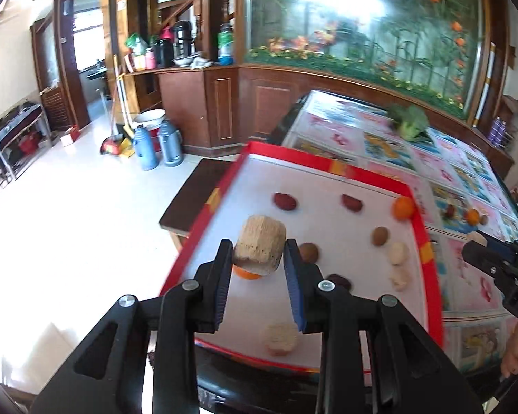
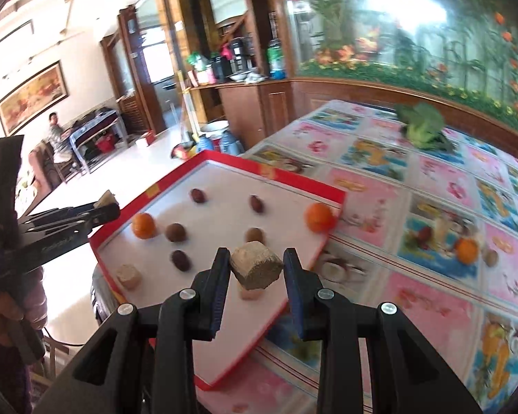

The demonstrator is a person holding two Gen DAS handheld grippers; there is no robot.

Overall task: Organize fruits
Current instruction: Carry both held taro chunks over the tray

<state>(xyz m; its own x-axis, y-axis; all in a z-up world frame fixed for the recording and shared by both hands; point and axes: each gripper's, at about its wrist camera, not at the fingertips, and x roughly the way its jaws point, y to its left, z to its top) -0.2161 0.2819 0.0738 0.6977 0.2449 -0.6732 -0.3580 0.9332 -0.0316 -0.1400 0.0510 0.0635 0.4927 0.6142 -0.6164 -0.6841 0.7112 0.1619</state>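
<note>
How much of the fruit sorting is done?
Done: dates, nuts and oranges already lie in the tray. In hand: the left gripper and right gripper each hold a tan chunk. Left: an orange and nut still on the table.

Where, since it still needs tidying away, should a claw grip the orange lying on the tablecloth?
Grip the orange across its middle, coming down from above: it is round, so likely only the widest girth holds. A brown nut lies close at its right, so pinch its near and far sides.
</note>
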